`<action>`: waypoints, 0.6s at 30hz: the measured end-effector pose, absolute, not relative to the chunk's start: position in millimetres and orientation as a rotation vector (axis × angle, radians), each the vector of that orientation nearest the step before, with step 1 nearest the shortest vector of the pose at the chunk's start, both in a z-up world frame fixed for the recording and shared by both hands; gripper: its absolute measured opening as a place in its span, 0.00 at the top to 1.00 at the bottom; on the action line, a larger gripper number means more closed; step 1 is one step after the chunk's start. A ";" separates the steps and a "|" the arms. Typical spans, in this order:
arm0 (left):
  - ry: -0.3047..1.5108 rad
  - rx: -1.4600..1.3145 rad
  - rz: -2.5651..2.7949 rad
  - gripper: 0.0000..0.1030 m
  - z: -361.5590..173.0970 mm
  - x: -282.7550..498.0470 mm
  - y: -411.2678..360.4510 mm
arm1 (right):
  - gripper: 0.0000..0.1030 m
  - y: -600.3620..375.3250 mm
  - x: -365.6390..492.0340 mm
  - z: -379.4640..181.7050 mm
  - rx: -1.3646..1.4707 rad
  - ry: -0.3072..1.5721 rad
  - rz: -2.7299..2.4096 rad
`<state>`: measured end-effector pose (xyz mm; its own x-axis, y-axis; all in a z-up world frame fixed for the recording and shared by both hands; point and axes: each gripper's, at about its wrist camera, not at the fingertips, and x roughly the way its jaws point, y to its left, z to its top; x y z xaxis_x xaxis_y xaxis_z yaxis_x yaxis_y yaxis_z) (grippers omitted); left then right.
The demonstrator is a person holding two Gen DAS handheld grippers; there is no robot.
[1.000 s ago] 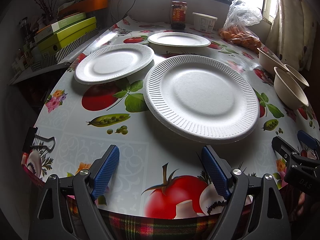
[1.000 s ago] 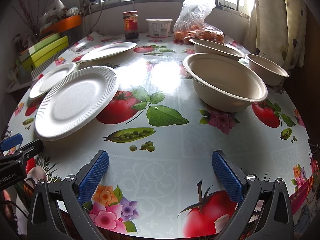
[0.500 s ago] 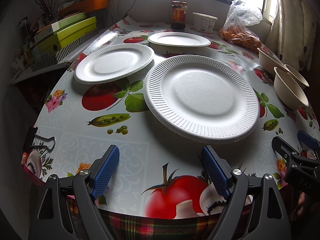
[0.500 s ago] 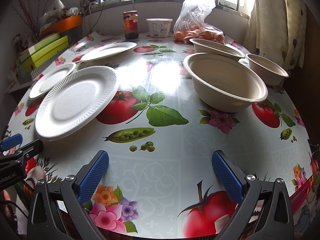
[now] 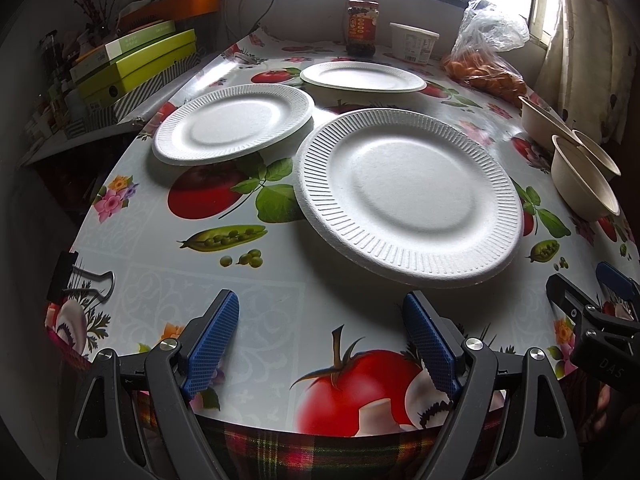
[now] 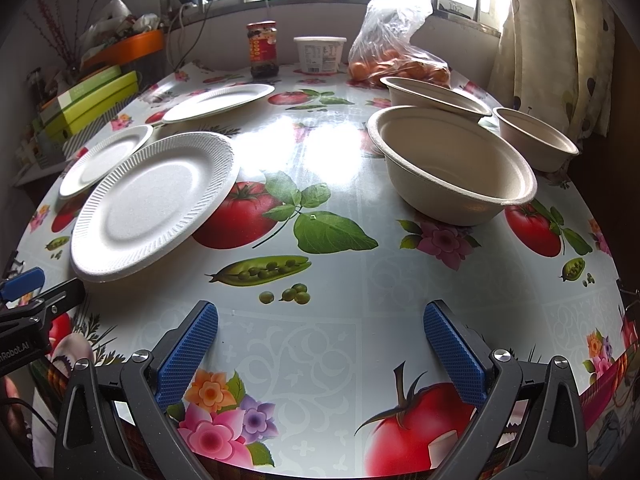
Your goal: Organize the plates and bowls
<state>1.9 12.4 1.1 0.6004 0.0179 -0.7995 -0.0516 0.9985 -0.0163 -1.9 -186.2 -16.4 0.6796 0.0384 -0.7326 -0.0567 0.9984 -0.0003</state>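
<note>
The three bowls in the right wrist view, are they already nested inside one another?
No, the large bowl, wide bowl and small bowl each sit separately.

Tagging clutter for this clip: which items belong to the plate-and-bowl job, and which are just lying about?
Job: three white ribbed paper plates; three beige pulp bowls.

Lying about: red-labelled sauce jar, white tub, bag of oranges, green boxes, binder clip.

Both wrist views face the window, sharing perhaps the large plate (image 5: 408, 196)
</note>
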 end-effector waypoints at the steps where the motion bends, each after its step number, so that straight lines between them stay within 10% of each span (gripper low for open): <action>1: 0.930 -0.039 0.038 0.18 1.2 2.3 13.0 | 0.00 -188.1 -0.4 -13.8 -0.024 0.824 0.055; 18: 0.901 -0.102 -0.020 0.18 28.6 5.6 39.8 | 0.00 -178.5 10.4 21.6 -0.051 0.753 0.187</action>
